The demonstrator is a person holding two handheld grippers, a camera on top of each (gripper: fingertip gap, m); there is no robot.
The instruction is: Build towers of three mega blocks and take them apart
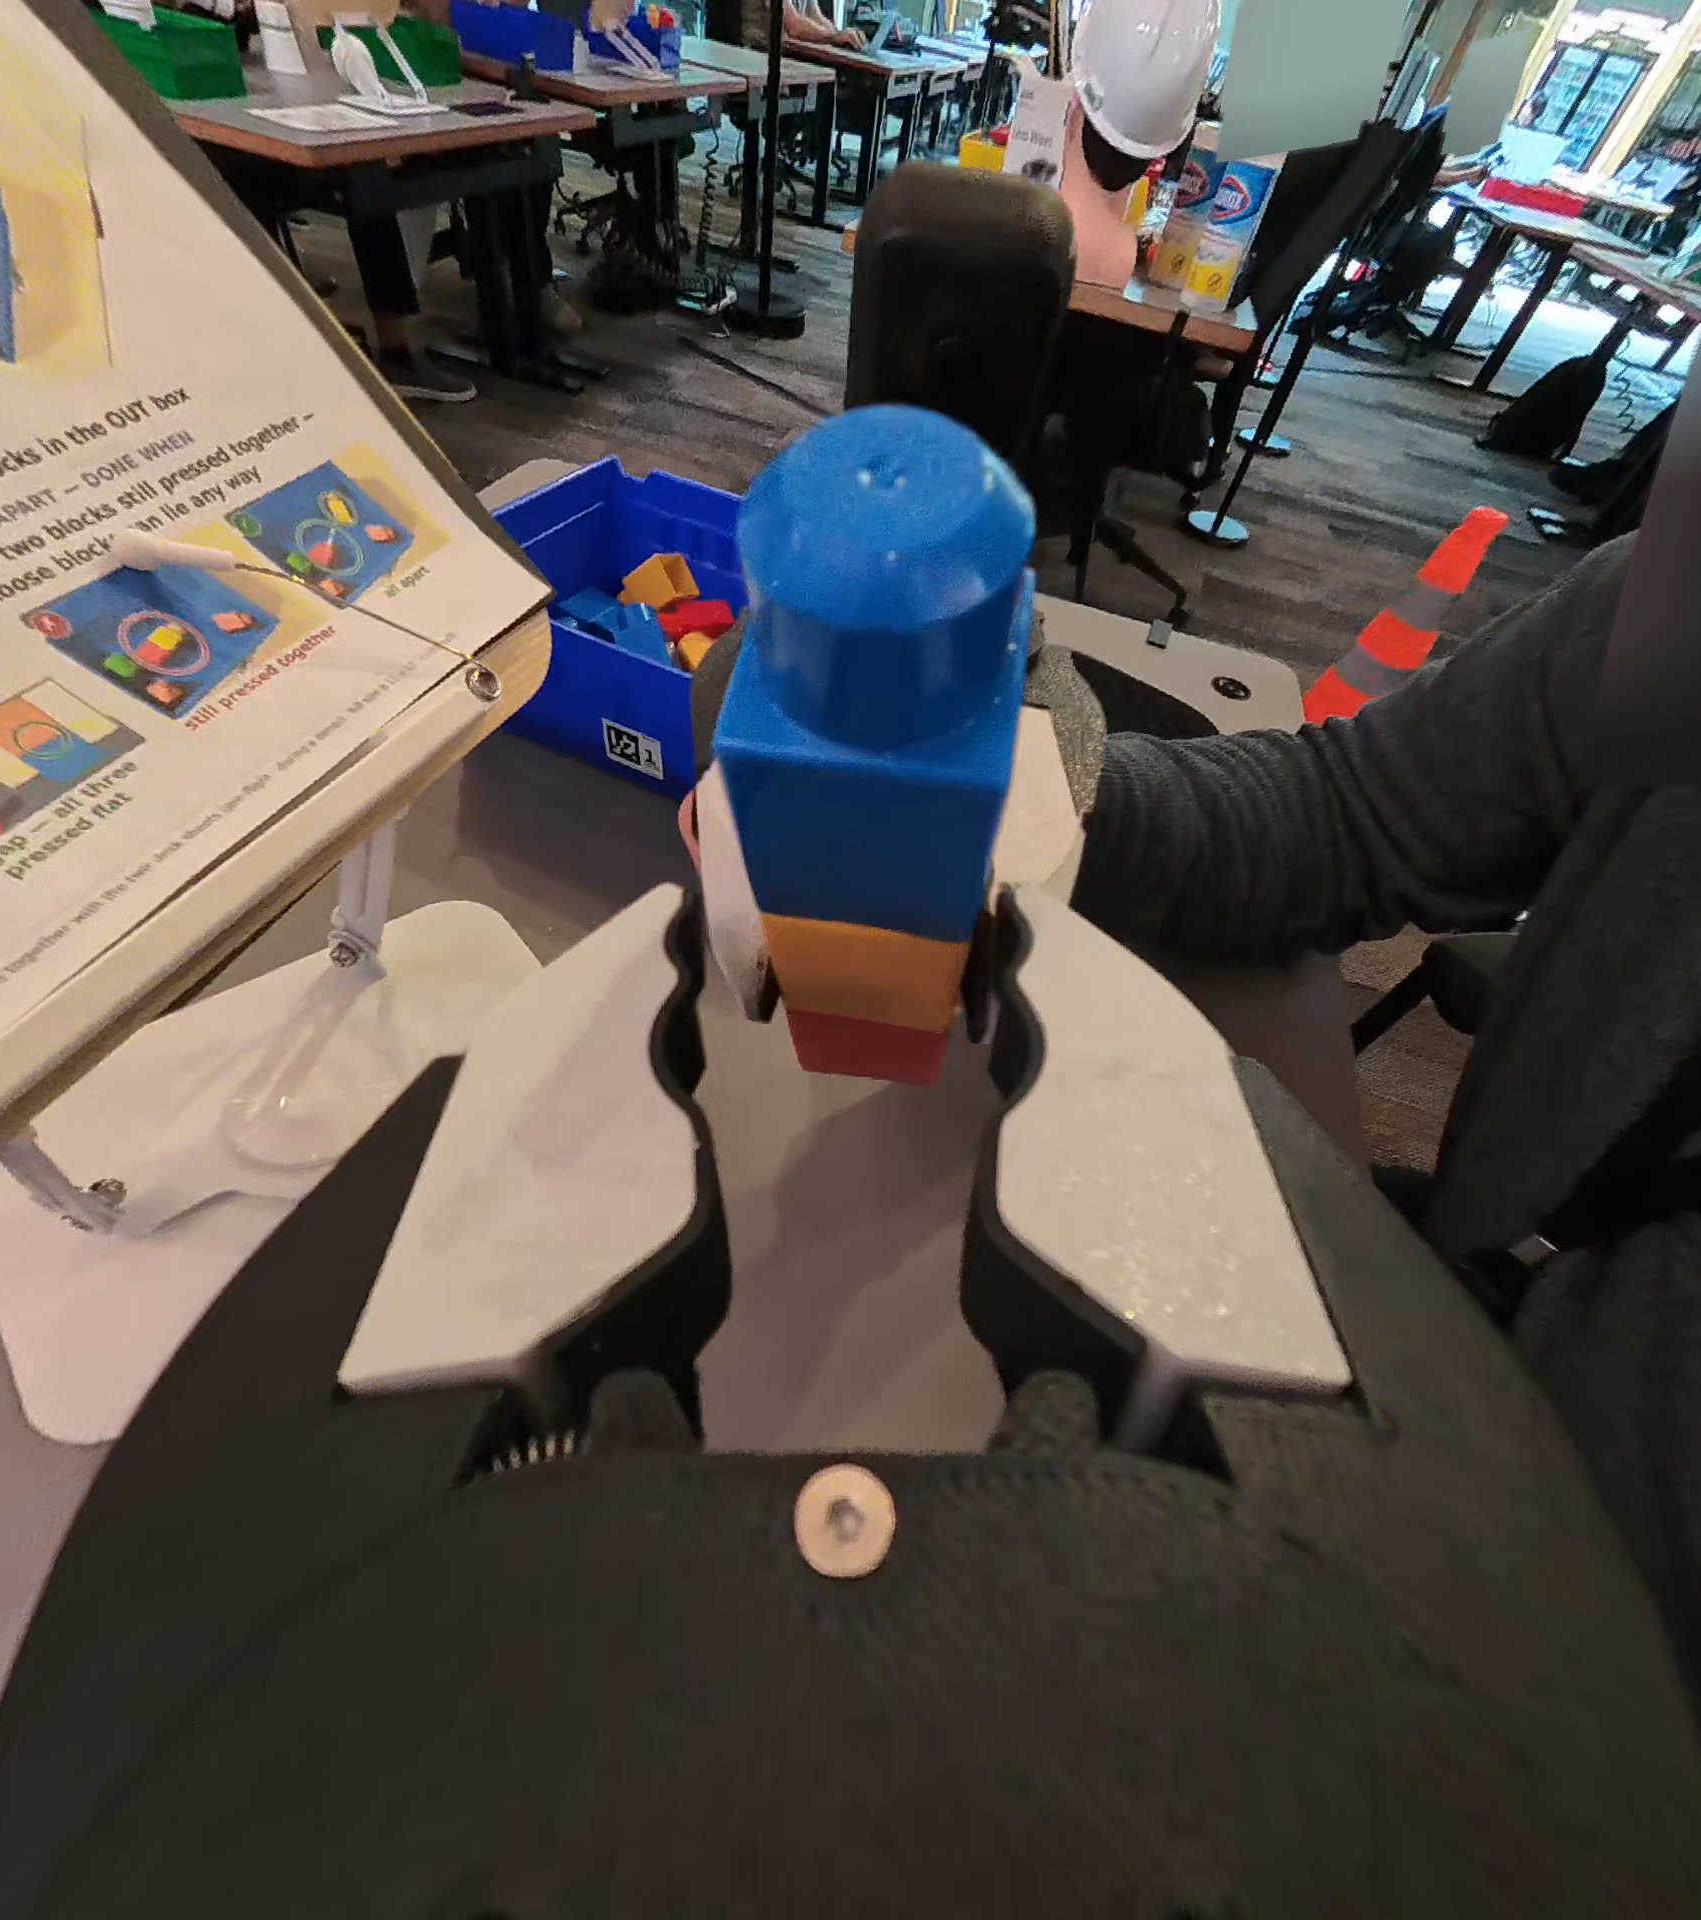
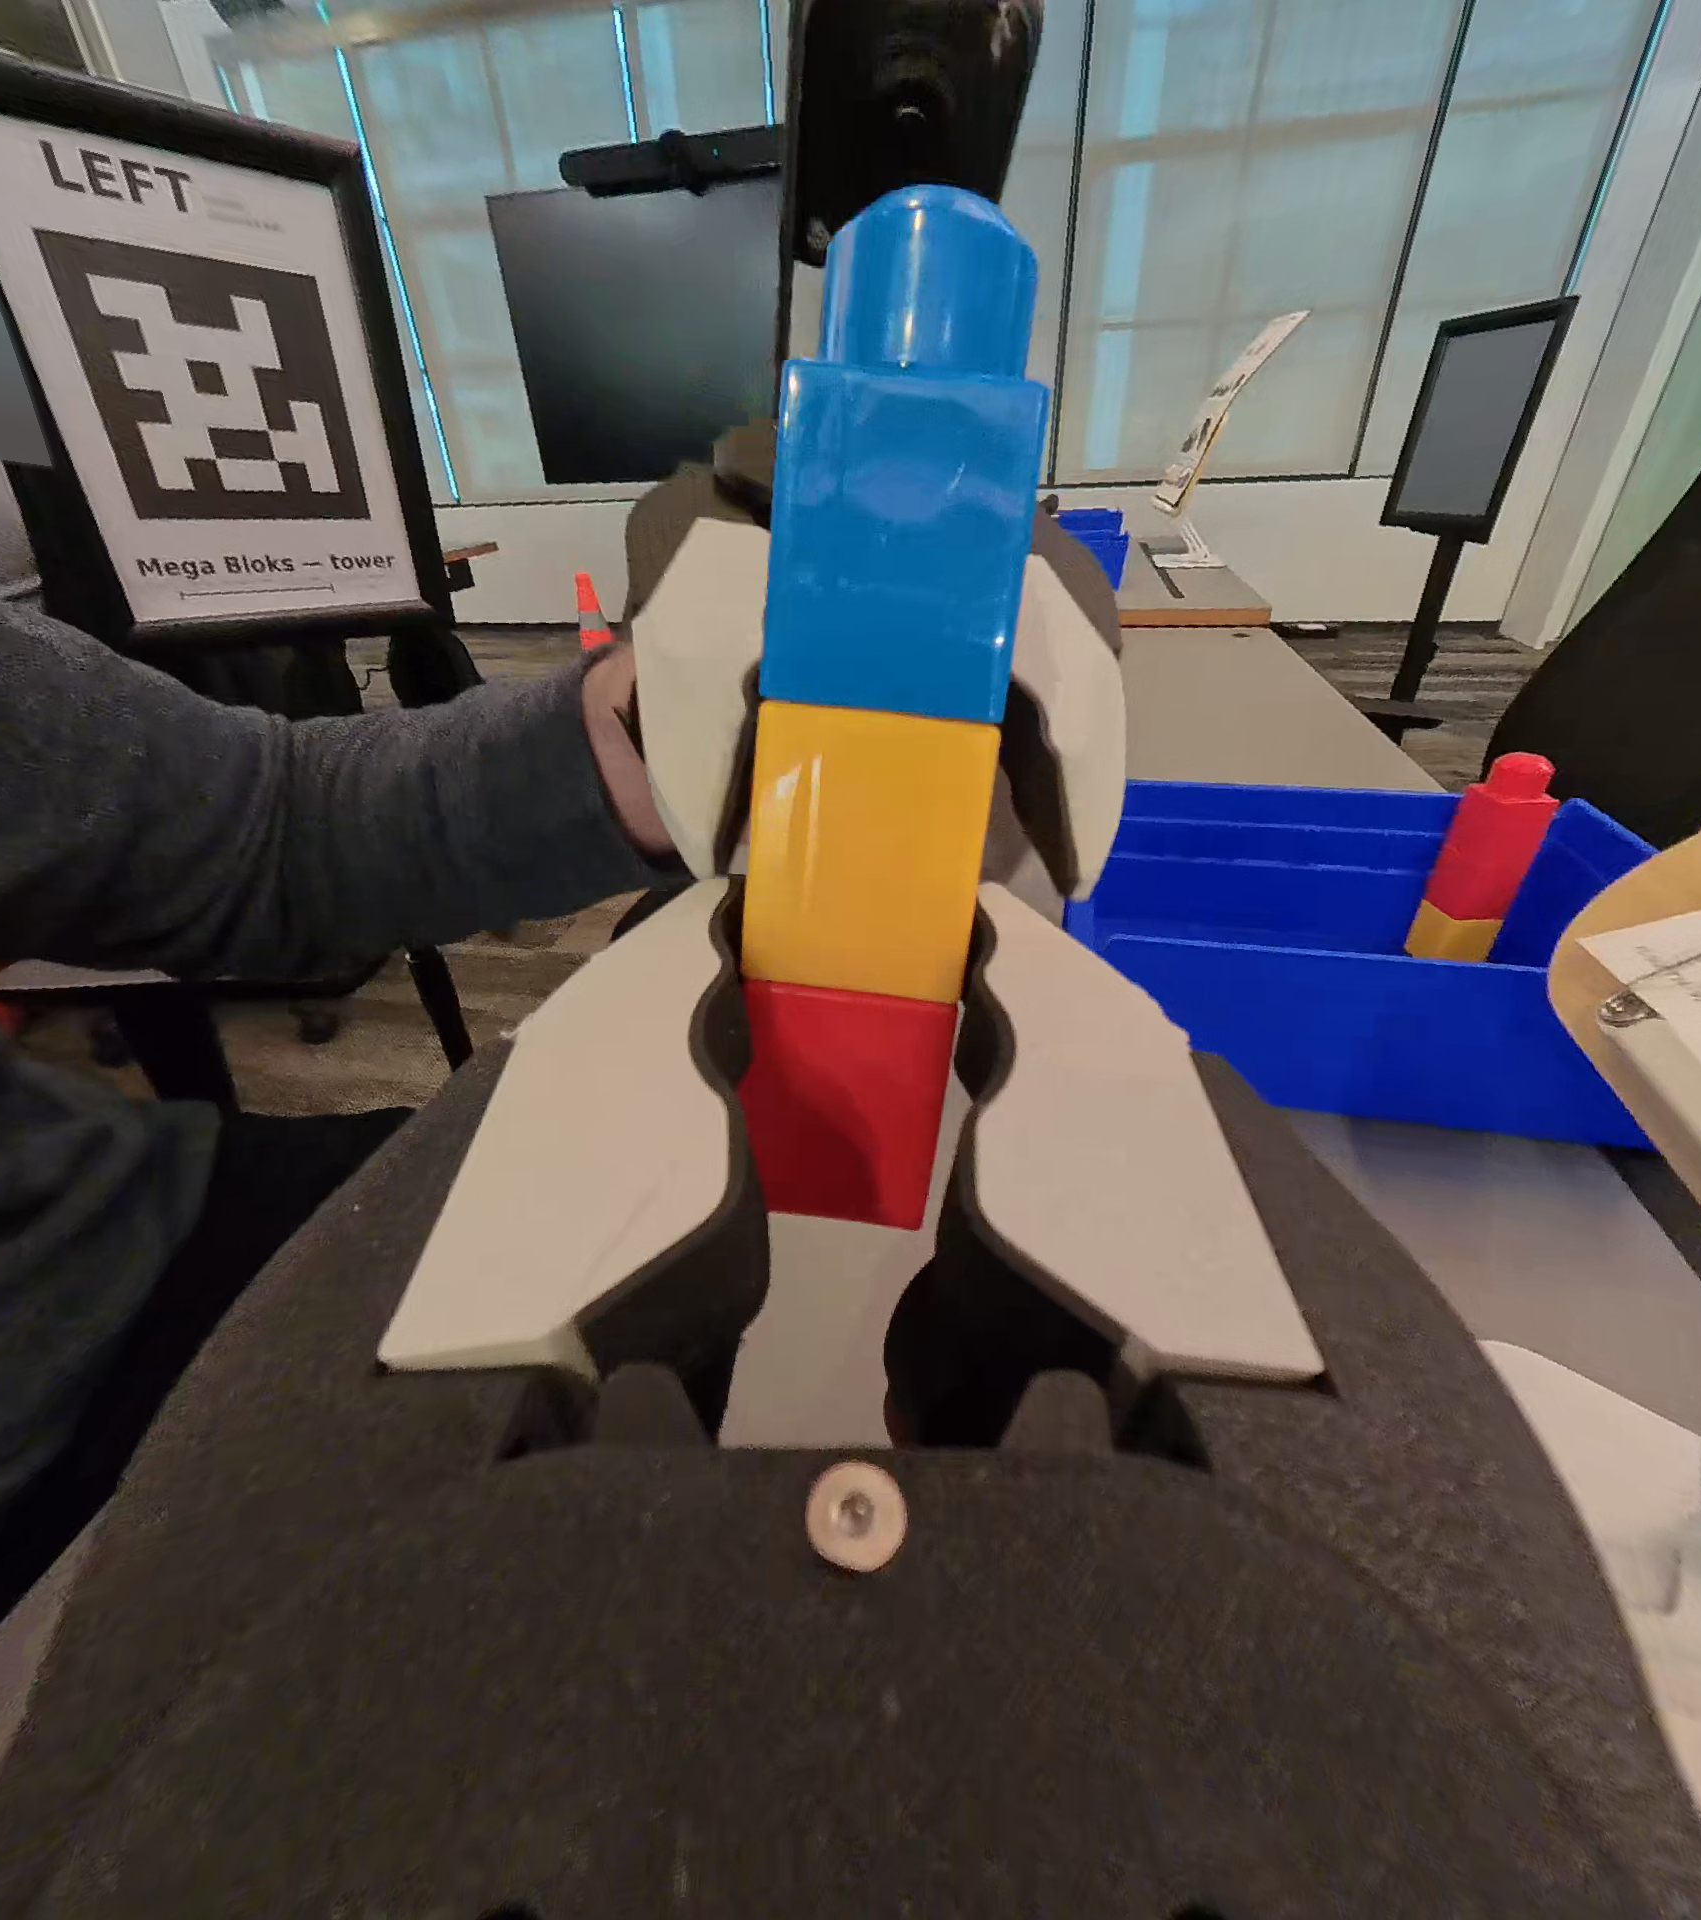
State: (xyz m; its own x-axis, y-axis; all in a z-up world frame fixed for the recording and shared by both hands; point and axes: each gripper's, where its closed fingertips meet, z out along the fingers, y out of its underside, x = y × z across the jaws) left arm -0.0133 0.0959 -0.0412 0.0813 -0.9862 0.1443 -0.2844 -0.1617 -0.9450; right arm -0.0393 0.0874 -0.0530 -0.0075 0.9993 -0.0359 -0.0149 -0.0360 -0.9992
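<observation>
Clamped in my right gripper [image 2: 851,997], the red-yellow-blue plastic block tower [image 2: 877,748] hangs above the surface (my left gripper [image 1: 872,966] grips its yellow middle), so next comes pulling it apart.

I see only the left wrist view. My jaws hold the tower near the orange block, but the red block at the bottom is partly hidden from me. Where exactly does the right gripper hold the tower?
Observer: The right gripper is shut on the tower. Its jaws press the red block and the lower part of the orange block.
Operator: I see only loose blocks in my bin. Is a built stack anywhere?
Observer: Yes. A second blue bin holds a red-over-orange stack, tilted against its right end.
Operator: What stands behind my arm?
Observer: A framed sign with a black-and-white marker.
</observation>
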